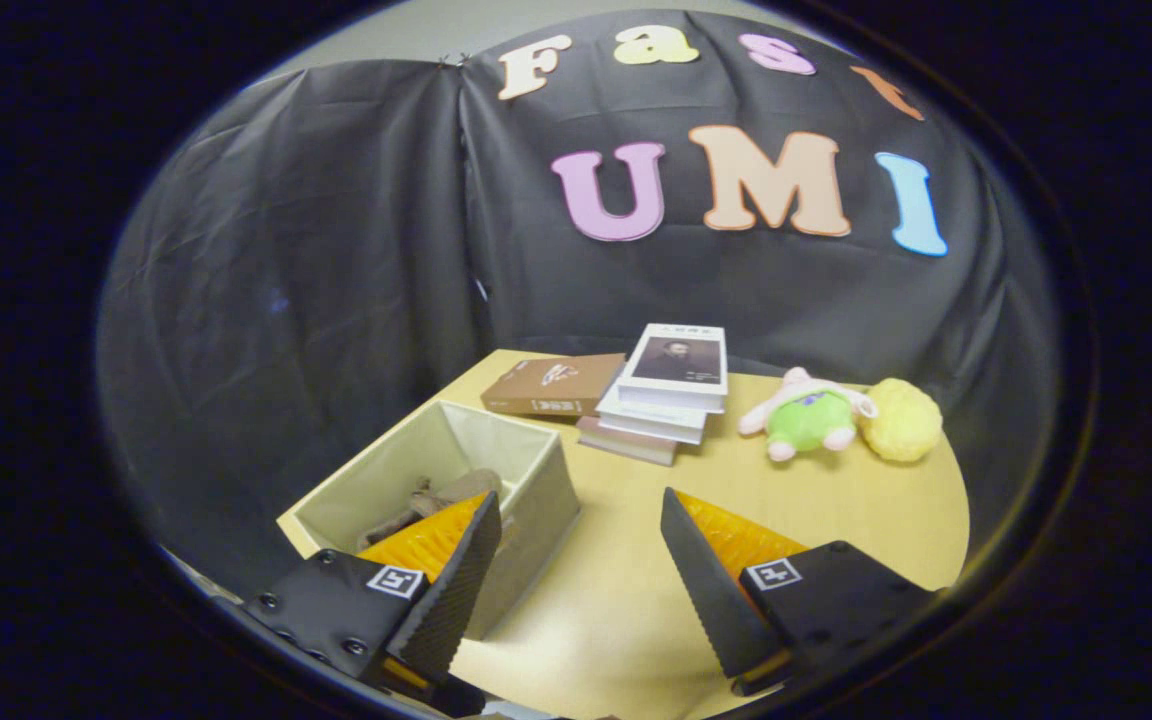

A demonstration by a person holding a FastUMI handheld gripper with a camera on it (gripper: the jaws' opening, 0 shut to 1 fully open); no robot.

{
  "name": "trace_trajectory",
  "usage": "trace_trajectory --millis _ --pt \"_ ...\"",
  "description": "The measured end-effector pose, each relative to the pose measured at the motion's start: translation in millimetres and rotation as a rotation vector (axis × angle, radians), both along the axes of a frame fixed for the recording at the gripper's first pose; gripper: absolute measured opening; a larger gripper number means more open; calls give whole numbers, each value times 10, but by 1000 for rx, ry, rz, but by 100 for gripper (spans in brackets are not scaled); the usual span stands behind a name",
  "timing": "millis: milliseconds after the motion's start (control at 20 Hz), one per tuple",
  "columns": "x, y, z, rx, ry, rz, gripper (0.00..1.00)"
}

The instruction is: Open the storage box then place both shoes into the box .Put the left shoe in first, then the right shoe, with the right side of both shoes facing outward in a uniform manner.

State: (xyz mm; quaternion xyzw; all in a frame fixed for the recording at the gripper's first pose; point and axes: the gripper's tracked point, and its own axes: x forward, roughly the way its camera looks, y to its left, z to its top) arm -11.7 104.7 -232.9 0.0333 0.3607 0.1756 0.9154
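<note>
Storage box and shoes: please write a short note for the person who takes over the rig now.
Claw: open, empty, above the table, one finger over the box's near corner.
Storage box: open, left of the books.
Inside it: something brown, probably a shoe, partly hidden; which shoe and its facing cannot be told.
Done: box open.
Left: check which shoes are in, add any missing shoe, right sides outward.

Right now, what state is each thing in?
tool: fingers open, holding nothing.
storage box: open, on the table beside the left finger.
shoe: lying inside the box; whether a second one is there, cannot tell.
books: closed, stacked beyond the box.
plush toys: lying on the table.
</note>
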Motion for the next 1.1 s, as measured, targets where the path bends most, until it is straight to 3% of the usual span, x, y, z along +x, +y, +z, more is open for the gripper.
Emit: trace_trajectory --millis 600,1100 --pt "-176 -1513 -477 -70 93 -215 100" --pt "-649 -2372 -1094 -163 248 -244 100"
